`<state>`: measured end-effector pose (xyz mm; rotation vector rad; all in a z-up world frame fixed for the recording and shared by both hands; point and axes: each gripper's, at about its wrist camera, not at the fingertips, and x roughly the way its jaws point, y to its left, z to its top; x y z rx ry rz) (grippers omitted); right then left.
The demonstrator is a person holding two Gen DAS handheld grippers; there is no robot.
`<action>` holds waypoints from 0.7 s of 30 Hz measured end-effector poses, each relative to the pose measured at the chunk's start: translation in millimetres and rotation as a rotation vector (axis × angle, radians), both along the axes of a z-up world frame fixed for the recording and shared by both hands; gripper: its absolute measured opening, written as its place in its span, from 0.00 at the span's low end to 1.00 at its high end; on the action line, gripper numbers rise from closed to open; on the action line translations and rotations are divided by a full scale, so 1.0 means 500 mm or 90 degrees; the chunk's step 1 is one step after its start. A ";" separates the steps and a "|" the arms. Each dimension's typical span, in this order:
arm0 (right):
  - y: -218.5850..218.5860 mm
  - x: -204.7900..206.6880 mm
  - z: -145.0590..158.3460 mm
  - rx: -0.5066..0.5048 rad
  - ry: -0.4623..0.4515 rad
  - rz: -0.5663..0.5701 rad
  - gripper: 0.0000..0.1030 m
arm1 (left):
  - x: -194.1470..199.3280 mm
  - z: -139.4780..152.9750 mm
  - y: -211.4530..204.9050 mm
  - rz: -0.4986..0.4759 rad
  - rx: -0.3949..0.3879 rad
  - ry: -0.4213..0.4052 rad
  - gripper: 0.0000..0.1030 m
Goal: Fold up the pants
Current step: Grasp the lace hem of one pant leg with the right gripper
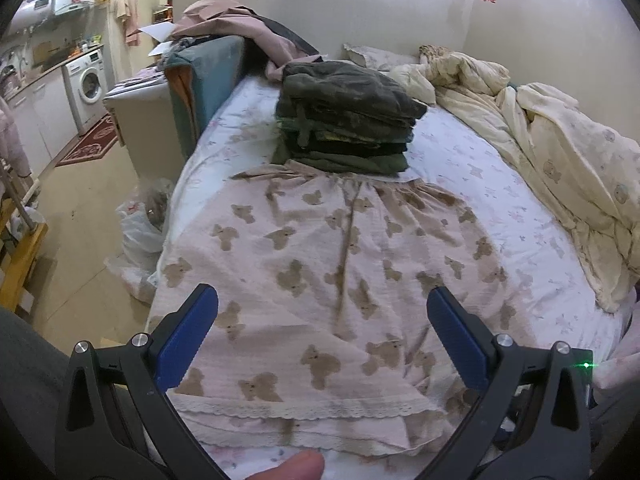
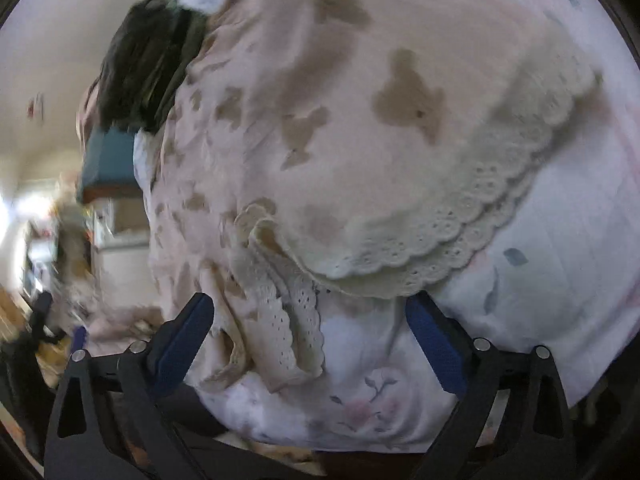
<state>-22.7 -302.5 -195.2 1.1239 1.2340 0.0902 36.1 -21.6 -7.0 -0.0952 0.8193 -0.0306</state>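
Pink bear-print pants are laid flat on the bed, waistband at 12 o'clock against a stack of folded dark clothes, lace hems at 6 o'clock. Both the left gripper and right gripper are seen spread wide, nothing held. The first fold is judged not yet begun; the bunched hem between the right fingers should be pinched next.

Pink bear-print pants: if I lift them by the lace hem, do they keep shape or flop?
The pants will likely flop: the fabric looks thin and lies flat on the bed. The lace hem already curls and bunches near the right gripper, so layers may separate.
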 end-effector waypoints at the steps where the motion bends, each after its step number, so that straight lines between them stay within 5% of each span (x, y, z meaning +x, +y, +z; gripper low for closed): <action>1: -0.013 0.000 -0.002 0.008 0.002 -0.021 0.90 | 0.001 0.000 -0.003 -0.004 -0.001 0.000 1.00; 4: -0.072 -0.026 -0.023 0.071 0.021 -0.137 0.77 | 0.005 -0.001 -0.013 -0.010 0.008 0.001 1.00; 8: -0.108 -0.045 -0.020 0.080 0.016 -0.193 0.69 | 0.017 -0.009 -0.010 -0.008 0.001 0.022 1.00; 15: -0.170 -0.052 0.021 -0.022 0.011 -0.265 0.60 | 0.028 -0.020 -0.014 -0.009 -0.006 0.043 1.00; 21: -0.149 -0.047 0.021 0.006 0.043 -0.179 0.62 | 0.032 -0.020 -0.013 -0.010 -0.013 0.051 1.00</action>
